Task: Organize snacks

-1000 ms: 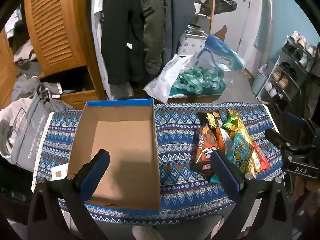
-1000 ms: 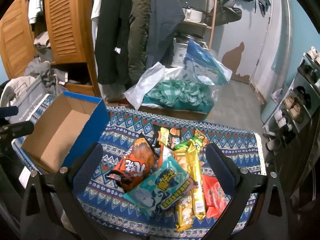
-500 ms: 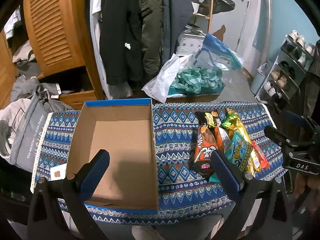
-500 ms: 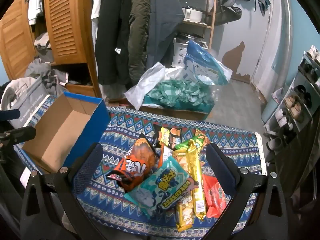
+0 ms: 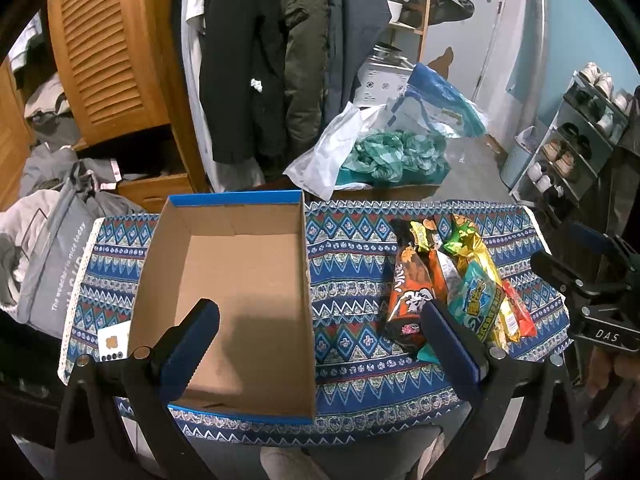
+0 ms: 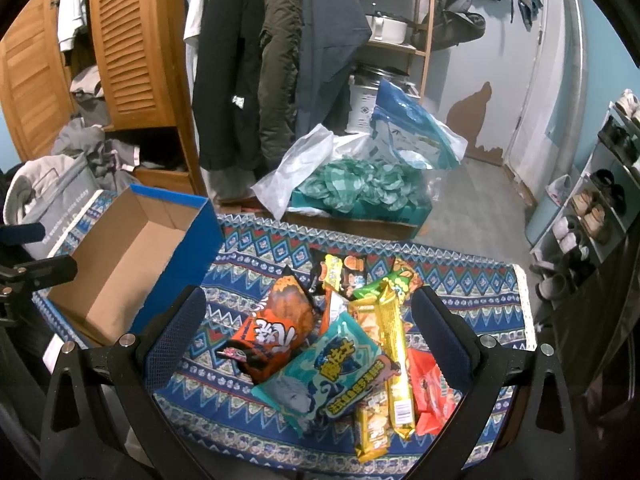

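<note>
The snack packets [image 6: 340,344] lie heaped on the patterned cloth [image 6: 256,248], an orange bag [image 6: 276,328] and a teal bag [image 6: 332,376] uppermost. Just beside them sits the open cardboard box [image 5: 232,292]. My right gripper [image 6: 308,344] hovers spread over the heap; my left gripper [image 5: 320,344] hangs spread and empty over the box's right wall.

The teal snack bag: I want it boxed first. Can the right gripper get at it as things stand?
Probably yes: the teal snack bag lies atop the pile, uncovered, and the right gripper hangs open above it.
</note>
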`<state>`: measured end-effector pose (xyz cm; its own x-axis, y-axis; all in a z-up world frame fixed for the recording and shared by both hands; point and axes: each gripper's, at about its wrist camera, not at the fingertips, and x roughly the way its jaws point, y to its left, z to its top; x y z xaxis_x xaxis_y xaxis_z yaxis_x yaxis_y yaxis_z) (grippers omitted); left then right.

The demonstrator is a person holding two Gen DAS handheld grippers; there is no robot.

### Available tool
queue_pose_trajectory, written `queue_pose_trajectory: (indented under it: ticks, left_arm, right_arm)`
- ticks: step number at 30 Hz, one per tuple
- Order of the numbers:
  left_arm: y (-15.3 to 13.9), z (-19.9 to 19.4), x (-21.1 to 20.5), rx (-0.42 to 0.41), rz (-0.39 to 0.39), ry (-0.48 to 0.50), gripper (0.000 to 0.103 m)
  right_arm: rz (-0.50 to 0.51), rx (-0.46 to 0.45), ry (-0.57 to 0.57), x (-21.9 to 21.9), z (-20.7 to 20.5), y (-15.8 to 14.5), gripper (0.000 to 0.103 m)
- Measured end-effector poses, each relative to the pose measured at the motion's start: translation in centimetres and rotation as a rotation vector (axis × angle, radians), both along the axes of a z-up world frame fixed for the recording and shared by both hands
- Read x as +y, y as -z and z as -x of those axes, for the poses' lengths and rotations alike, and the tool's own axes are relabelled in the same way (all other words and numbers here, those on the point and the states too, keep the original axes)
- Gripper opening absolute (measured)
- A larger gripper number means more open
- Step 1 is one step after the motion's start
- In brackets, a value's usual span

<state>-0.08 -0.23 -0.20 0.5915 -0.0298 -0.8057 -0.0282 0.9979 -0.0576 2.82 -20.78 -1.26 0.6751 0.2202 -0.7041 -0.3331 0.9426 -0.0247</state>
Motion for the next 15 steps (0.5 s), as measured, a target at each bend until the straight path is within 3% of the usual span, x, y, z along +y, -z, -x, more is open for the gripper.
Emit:
queue_pose_trajectory:
  ticks: [15]
  left_arm:
    - [0.17, 0.17, -0.2, -0.001, 0.0, 0.002, 0.102]
  right_arm:
    - [-0.004, 0.002, 0.0, -0.07, -0.04, 0.1, 0.101]
